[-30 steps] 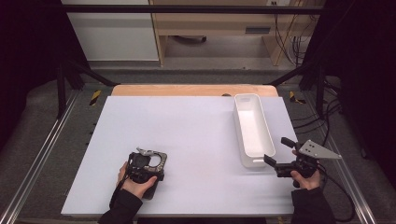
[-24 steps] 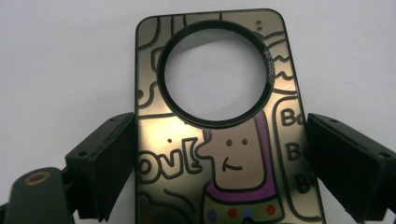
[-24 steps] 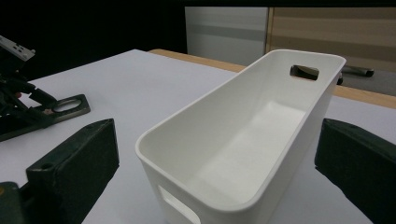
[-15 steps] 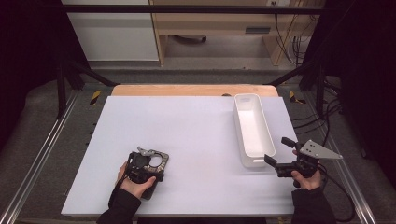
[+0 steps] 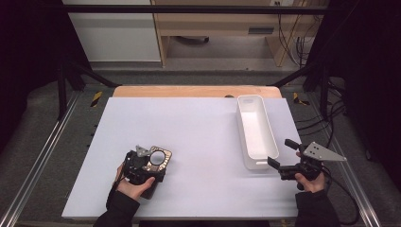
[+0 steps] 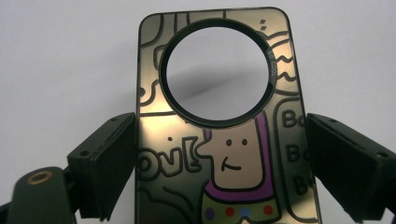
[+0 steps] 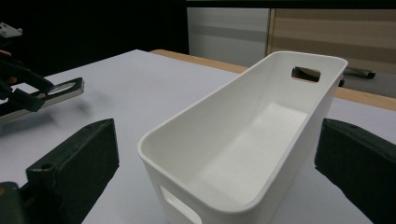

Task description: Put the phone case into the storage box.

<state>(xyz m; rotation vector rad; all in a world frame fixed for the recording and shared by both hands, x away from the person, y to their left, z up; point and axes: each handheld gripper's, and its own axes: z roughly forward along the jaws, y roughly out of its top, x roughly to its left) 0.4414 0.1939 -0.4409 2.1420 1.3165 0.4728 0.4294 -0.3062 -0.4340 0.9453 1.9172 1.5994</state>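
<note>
My left gripper (image 6: 219, 154) is clamped on a gold cartoon-print card with a round mirror (image 6: 217, 74), held just off the white table (image 5: 198, 127) around 7 o'clock. Right gripper (image 7: 219, 172) sits wide open at 4 o'clock, facing the empty white bin (image 7: 243, 140). I'd guess the card goes binward next; nothing's blocking the path.

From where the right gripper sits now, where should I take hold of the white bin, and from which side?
Take the white bin by its near short end wall, coming in from the person's side. The right gripper is open and already faces that end. The thin rim there suits a pinch, one jaw inside, one outside. The bin looks too wide to span across, judging from the right gripper view.
</note>
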